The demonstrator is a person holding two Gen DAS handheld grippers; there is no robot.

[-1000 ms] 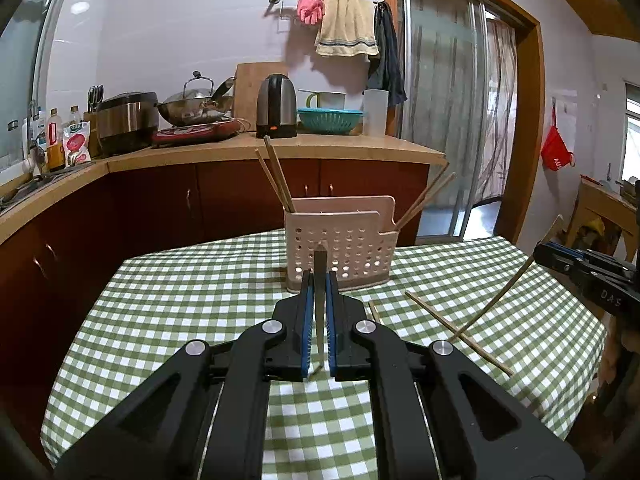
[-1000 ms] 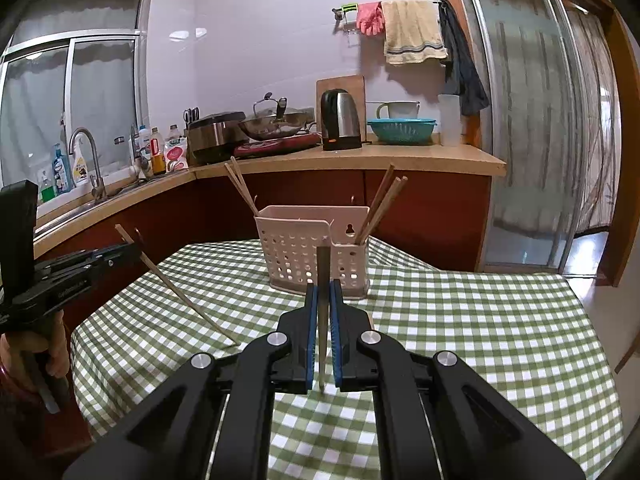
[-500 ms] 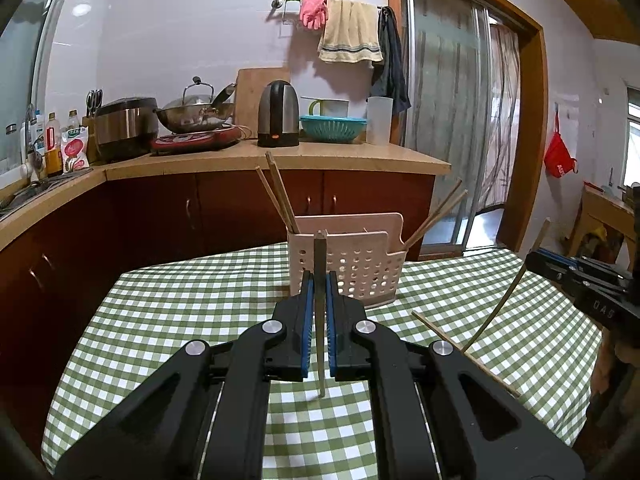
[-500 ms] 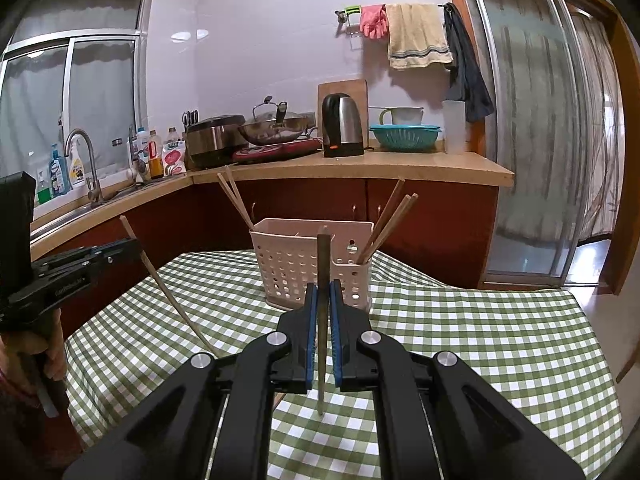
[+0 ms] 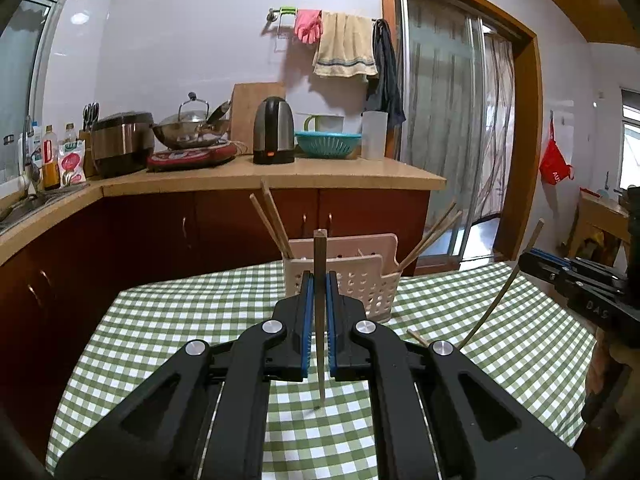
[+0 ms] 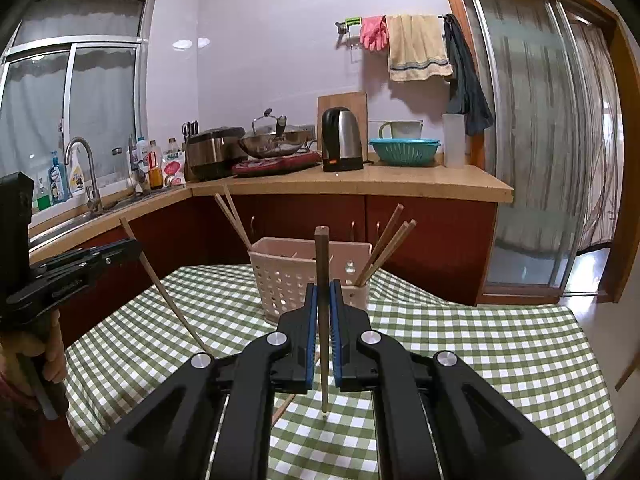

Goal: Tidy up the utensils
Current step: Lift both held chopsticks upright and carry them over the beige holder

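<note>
Left gripper jaws clamped on upright chopstick, tip down for dropping in. Right gripper same, gripping own chopstick. One stray chopstick lies on table. Beyond, pink holder, sticks leaning inside.

Wooden chopsticks lean tilted inside the upright pink perforated holder.
</note>
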